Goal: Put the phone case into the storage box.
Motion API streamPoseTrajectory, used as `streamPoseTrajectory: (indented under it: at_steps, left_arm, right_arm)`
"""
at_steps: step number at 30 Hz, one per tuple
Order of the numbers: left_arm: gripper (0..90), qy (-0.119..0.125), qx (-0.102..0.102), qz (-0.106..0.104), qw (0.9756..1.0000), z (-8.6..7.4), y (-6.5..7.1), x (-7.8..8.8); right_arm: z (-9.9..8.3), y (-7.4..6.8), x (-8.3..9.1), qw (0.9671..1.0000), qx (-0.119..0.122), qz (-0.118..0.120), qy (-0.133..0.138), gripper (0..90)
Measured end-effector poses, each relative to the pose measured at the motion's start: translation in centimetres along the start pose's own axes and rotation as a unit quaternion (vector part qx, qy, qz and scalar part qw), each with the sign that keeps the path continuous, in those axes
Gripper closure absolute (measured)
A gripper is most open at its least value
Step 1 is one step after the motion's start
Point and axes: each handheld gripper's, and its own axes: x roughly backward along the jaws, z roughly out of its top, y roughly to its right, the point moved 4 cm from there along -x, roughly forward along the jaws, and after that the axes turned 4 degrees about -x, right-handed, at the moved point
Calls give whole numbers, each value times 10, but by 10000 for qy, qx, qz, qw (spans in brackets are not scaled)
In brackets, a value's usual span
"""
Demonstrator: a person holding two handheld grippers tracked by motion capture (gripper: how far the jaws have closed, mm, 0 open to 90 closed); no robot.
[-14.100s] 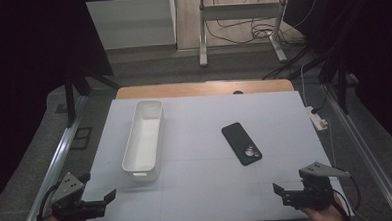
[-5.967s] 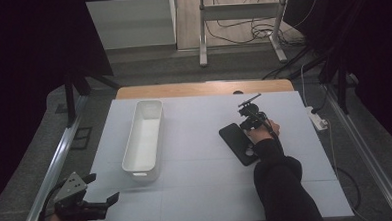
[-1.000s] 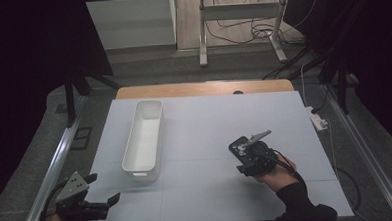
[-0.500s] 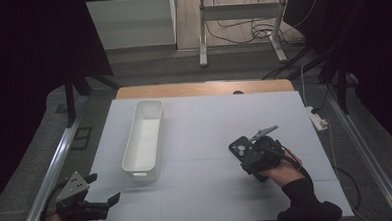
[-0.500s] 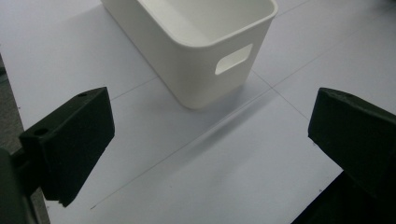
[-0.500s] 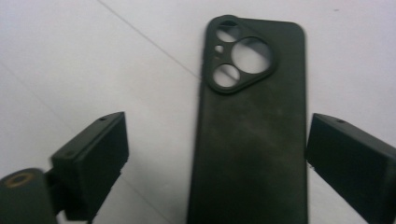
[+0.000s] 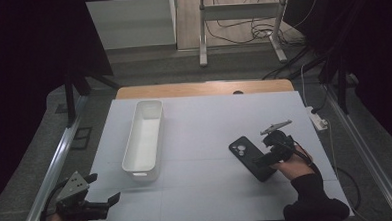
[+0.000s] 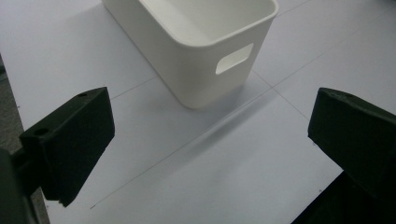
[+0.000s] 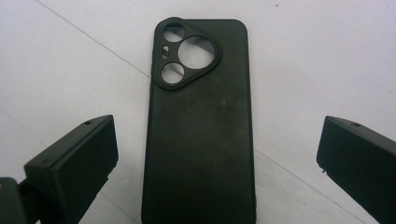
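A black phone case (image 7: 251, 158) lies flat on the white table, back side up with its camera cutouts toward the far left. In the right gripper view the case (image 9: 201, 116) runs between the two jaws, which stand wide apart on either side without touching it. My right gripper (image 7: 265, 160) is open, at the case's near right end. A long white bin (image 7: 144, 137) stands left of centre, empty as far as I see. My left gripper (image 7: 105, 204) is open at the front left corner, facing the bin's near end (image 8: 205, 51) with its handle slot.
The white table top (image 7: 204, 125) ends in a wooden strip at the back. A white power strip (image 7: 318, 119) lies off the right edge. Metal frame rails run along both sides, and cables lie on the floor behind.
The case came from mid-table nearer the front in the right gripper and now lies on the table with the jaws wide apart. The left gripper has hardly moved.
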Motion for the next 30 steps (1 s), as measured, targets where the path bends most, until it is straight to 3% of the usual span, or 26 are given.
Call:
streamPoseTrajectory:
  at_steps: [15,30]
  left_arm:
    - [12,10,5,-7,10000,0,0,0]
    - [12,10,-5,-12,10000,0,0,1]
  right_arm:
    - [-10,-4,-23,9996,36,107,-270,0]
    - [-24,-7,-50,9975,268,-42,-654,0]
